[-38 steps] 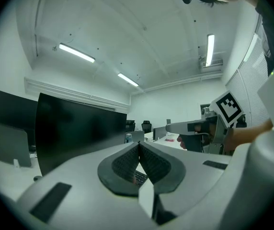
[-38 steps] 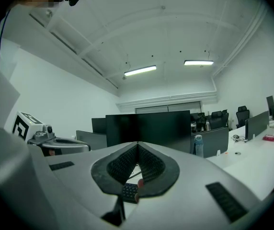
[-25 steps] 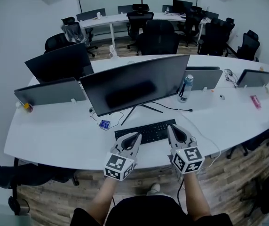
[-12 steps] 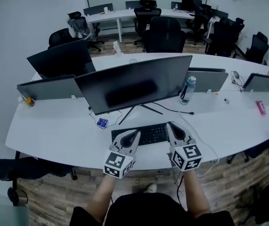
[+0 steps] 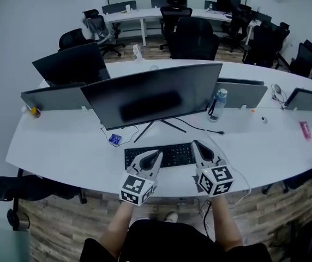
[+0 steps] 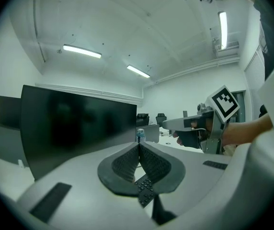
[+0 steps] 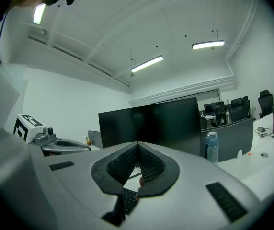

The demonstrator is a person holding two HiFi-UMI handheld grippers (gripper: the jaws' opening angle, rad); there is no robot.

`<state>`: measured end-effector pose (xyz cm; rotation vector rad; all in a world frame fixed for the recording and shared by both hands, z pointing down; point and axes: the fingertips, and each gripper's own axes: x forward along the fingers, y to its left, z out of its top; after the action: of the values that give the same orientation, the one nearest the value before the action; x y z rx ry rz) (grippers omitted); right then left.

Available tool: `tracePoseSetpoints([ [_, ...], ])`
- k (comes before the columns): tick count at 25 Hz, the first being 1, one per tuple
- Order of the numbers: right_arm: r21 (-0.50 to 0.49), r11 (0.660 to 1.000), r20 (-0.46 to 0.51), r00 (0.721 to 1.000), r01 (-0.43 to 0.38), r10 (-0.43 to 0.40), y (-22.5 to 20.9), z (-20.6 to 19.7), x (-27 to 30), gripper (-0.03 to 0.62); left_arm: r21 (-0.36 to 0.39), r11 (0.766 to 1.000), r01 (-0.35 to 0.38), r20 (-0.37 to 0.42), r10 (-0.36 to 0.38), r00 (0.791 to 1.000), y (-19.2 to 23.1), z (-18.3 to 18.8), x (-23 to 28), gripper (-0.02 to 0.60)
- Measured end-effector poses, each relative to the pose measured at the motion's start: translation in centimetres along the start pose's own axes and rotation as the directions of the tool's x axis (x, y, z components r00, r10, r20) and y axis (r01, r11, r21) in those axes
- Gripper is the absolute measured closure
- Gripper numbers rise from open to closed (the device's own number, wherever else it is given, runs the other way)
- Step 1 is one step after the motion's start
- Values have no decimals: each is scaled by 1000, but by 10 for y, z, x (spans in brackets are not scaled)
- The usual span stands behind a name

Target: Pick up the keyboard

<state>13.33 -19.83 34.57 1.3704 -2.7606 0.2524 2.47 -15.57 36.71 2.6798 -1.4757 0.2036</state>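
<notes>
A black keyboard (image 5: 172, 153) lies flat on the white desk (image 5: 63, 152), in front of the big monitor. My left gripper (image 5: 159, 153) is shut and empty, its tips over the keyboard's left-middle keys. My right gripper (image 5: 195, 143) is also shut and empty, at the keyboard's right end. In the left gripper view the shut jaws (image 6: 139, 145) point level, with keys of the keyboard (image 6: 145, 188) showing below them and the right gripper (image 6: 175, 124) beside. In the right gripper view the keyboard (image 7: 127, 198) shows under the shut right gripper (image 7: 137, 143).
A dark monitor (image 5: 156, 97) stands just behind the keyboard, its stand and cables on the desk. A water bottle (image 5: 217, 103) is at the right rear, a small blue item (image 5: 114, 140) at the left. Grey dividers, a second monitor (image 5: 71, 64) and office chairs lie beyond.
Both grippers have shifted rightward along the keyboard, so its left end now shows beside the left gripper. Both stay shut. The keyboard has not moved on the desk.
</notes>
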Motion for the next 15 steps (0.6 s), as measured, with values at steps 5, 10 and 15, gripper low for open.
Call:
tracePoseSetpoints([
  [5, -13, 1000, -10, 1000, -4, 4, -1, -3, 6, 589, -28, 1000, -8, -3, 8, 1000, 2, -1, 2, 572],
  [10, -19, 1000, -36, 999, 2, -2, 3, -12, 13, 589, -30, 999, 18, -16, -18, 1000, 6, -8, 7, 572],
  [15, -4, 999, -39, 998, 39, -39, 3, -14, 24, 589, -42, 997, 58, -32, -60, 998, 19, -16, 10, 572],
])
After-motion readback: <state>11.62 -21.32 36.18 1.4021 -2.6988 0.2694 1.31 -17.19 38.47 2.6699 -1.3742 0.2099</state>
